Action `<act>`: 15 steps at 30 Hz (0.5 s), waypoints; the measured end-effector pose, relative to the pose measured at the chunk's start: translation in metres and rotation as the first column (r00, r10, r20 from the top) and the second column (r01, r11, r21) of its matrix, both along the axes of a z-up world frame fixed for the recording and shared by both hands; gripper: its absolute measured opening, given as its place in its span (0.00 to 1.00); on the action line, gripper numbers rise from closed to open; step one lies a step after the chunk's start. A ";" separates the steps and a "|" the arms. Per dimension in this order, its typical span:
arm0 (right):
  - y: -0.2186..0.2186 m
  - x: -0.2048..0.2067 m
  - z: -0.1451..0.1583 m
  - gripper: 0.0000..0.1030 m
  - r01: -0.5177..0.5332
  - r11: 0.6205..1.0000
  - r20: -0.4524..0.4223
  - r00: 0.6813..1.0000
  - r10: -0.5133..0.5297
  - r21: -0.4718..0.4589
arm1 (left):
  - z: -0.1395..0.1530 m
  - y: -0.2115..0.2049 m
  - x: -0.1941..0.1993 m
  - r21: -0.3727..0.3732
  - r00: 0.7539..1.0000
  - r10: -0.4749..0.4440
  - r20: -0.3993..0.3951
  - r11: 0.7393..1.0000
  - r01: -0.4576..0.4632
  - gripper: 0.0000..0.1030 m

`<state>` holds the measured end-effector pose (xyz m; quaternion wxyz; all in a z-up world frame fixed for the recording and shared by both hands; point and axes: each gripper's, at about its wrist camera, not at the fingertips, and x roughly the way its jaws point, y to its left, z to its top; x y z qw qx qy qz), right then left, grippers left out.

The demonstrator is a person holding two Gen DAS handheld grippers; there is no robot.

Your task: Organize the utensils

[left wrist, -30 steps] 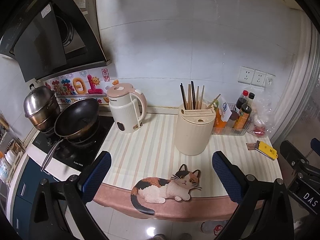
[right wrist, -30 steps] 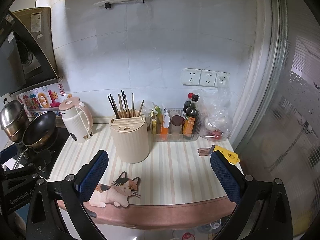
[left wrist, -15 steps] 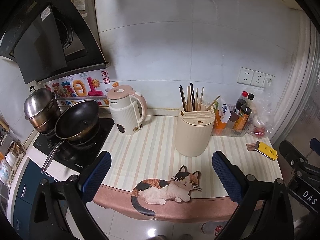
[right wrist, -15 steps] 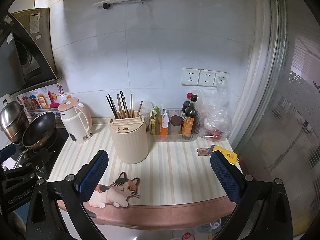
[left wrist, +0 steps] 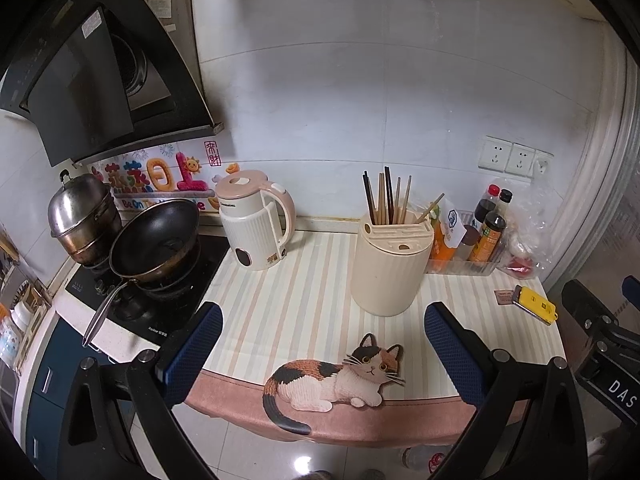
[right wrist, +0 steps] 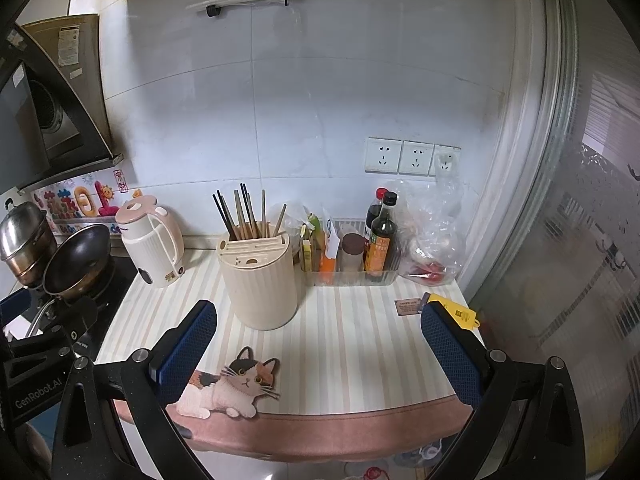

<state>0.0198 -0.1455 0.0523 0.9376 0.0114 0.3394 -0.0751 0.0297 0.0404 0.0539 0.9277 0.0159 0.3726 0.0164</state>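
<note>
Striped tabletop (left wrist: 304, 292) carries a chopstick holder (left wrist: 390, 266) at twelve o'clock beyond both empty, spread claws, left claw (left wrist: 320, 354) and right claw (right wrist: 318, 346); "DAS" and "GenRobot.AI" mark their bodies.

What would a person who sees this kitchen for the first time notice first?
Probably the cream utensil holder in the middle of the striped counter, with chopsticks standing in it. Next, the cat picture at the counter's front edge, and the pale kettle left of the holder, beside the black pan.
</note>
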 end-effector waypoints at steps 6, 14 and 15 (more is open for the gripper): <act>-0.001 0.002 0.001 1.00 0.001 1.000 0.001 1.000 -0.001 0.001 | 0.000 0.002 0.001 0.003 1.000 0.001 0.002 1.000 -0.001 1.00; -0.002 0.004 0.001 1.00 0.002 1.000 0.001 1.000 -0.002 0.002 | 0.000 0.002 0.004 -0.002 1.000 0.002 0.000 1.000 -0.002 1.00; -0.002 0.004 0.001 1.00 0.002 1.000 0.000 1.000 -0.002 0.001 | 0.000 0.002 0.004 -0.003 1.000 0.001 0.001 1.000 -0.001 1.00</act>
